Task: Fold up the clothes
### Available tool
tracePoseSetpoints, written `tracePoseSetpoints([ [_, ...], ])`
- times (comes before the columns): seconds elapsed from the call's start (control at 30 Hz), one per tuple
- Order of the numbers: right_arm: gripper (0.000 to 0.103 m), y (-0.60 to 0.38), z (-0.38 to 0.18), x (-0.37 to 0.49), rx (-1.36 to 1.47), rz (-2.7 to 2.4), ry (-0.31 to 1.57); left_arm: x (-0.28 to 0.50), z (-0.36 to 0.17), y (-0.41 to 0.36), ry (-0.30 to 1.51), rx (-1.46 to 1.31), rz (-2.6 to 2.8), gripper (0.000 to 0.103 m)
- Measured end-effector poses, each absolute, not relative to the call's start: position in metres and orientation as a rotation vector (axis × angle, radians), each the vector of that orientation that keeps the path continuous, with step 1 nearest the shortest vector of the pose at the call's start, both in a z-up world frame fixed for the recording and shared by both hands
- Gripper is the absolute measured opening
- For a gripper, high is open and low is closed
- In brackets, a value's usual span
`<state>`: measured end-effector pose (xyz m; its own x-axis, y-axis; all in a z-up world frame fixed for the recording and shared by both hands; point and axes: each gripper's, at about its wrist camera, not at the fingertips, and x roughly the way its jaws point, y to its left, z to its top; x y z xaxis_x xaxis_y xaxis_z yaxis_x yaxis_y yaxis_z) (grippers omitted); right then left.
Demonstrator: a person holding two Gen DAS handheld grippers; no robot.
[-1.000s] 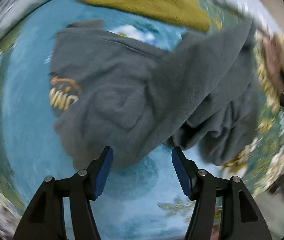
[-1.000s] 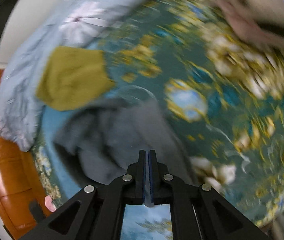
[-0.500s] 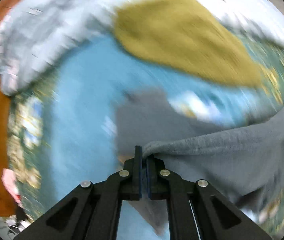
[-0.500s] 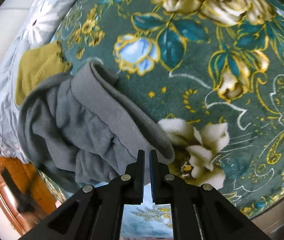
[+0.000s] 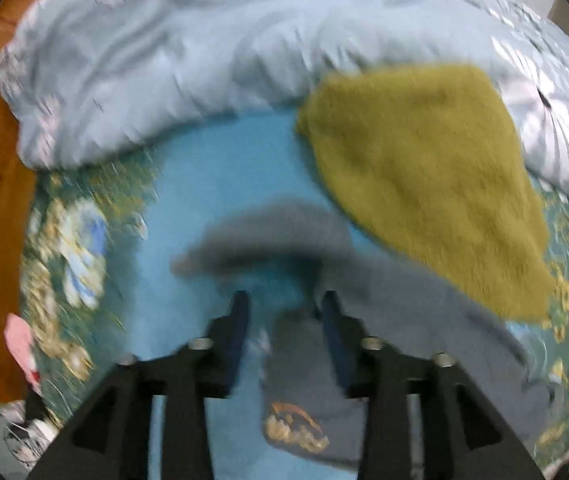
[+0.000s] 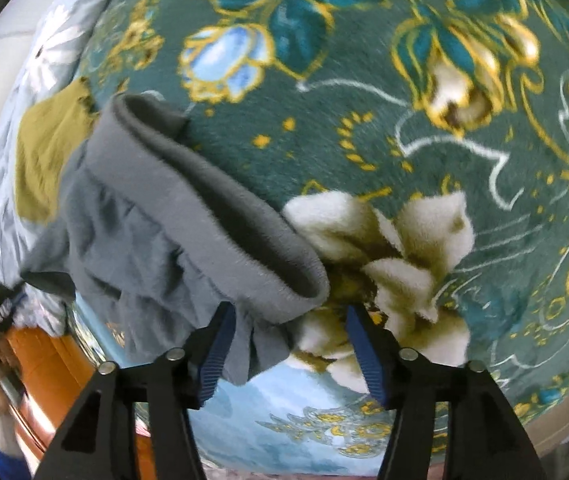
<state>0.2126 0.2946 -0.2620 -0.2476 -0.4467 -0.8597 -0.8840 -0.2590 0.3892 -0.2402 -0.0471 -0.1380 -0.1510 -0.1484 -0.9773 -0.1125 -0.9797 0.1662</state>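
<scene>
While both grippers' blue ribbed fingers [image 6: 214, 346] have just spread, released, the fleecy grey garment [image 6: 156, 216] lies rumpled on plush floral blanket [image 6: 364, 92].

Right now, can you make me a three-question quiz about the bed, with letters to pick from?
1. Where is the mustard cloth?
A. partly on the pale quilt
B. on the floor
C. in a gripper

2. What colour are the gripper pads?
A. red
B. blue
C. white

3. How do the right gripper's jaws stand?
A. clamped shut
B. apart
C. out of view

Answers:
1 A, its top edge overlaps the quilt.
2 B, blue ribbed pads show.
3 B, they have just been opening, the grey garment's edge loose between them.
</scene>
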Motion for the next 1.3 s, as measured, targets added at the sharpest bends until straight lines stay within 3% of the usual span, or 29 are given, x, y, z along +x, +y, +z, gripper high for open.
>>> tracePoseSetpoints([
  [0.1, 0.063, 0.293, -0.275, 0.217, -1.564, 1.461, 1.681, -0.215, -0.148, -0.066, -0.221, 2.083, -2.286, 0.041],
  [0.2, 0.063, 0.290, -0.282, 0.218, -1.511, 1.418, 1.735, -0.181, -0.153, -0.104, 0.040, 2.113, -2.201, 0.042],
  [0.27, 0.057, 0.289, -0.281, 0.220, -1.458, 1.401, 1.759, -0.158, -0.159, -0.128, 0.169, 2.111, -2.128, 0.042],
  [0.3, 0.036, 0.289, -0.279, 0.221, -1.415, 1.397, 1.802, -0.148, -0.163, -0.139, 0.217, 2.113, -2.093, 0.042],
  [0.4, 0.015, 0.292, -0.267, 0.218, -1.389, 1.416, 1.820, -0.121, -0.174, -0.168, 0.338, 2.109, -1.989, 0.042],
  [0.53, 0.013, 0.310, -0.219, 0.209, -1.407, 1.608, 1.767, -0.096, -0.190, -0.186, 0.531, 2.096, -1.902, 0.042],
  [0.67, 0.013, 0.373, -0.162, 0.251, -1.128, 1.653, 1.679, -0.081, -0.207, -0.191, 0.726, 2.088, -1.827, 0.042],
  [0.9, 0.012, 0.421, -0.139, 0.337, -1.024, 1.402, 1.519, -0.065, -0.243, -0.178, 0.936, 2.109, -1.734, 0.043],
  [1.3, 0.012, 0.447, -0.090, 0.343, -0.941, 1.353, 1.367, -0.032, -0.302, -0.167, 1.354, 2.027, -1.531, 0.048],
])
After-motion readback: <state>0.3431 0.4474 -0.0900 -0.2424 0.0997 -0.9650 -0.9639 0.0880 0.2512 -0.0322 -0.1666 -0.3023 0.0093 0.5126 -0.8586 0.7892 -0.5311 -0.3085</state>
